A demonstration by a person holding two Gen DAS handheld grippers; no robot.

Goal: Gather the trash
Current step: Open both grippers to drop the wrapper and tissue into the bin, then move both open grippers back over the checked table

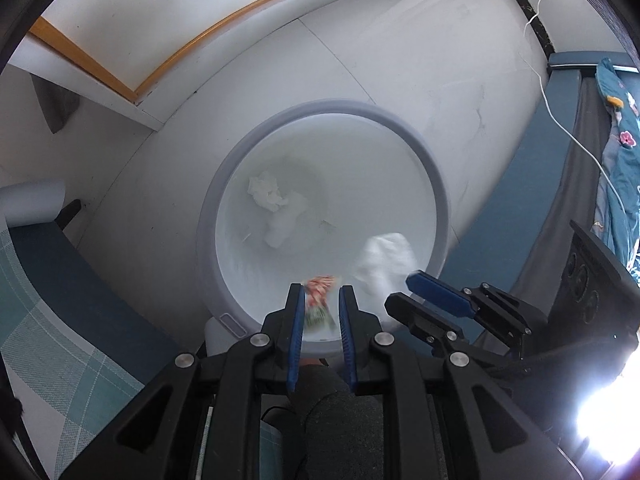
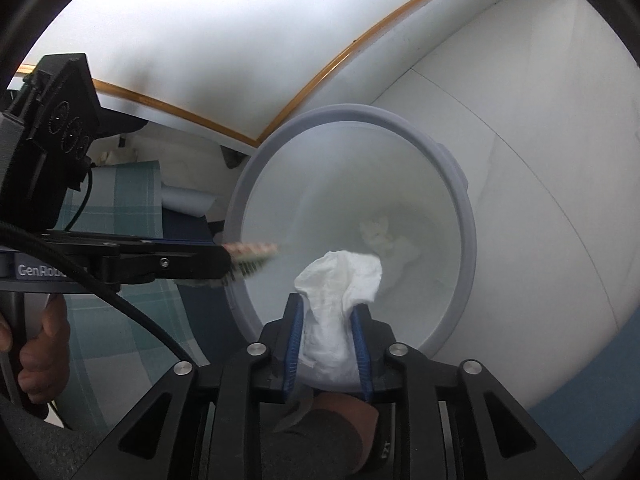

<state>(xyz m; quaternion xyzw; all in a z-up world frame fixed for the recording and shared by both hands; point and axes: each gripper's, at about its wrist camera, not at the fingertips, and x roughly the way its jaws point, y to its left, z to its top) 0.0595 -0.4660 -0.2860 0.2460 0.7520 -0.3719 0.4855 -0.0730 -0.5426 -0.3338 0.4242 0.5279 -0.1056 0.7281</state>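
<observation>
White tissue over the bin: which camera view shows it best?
The right wrist view: the white tissue sits centred and sharp between the right tongs, over the bin. The left wrist view shows it only as a blurred lump at the edge of the frame.

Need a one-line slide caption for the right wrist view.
Right gripper with white tissue between its fingers above the grey bin; left gripper brings a wrapper.

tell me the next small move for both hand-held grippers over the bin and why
Probably open both fully: the left hand-held gripper has a printed wrapper and the right hand-held gripper a white tissue between its fingers, both over the open bin.
</observation>
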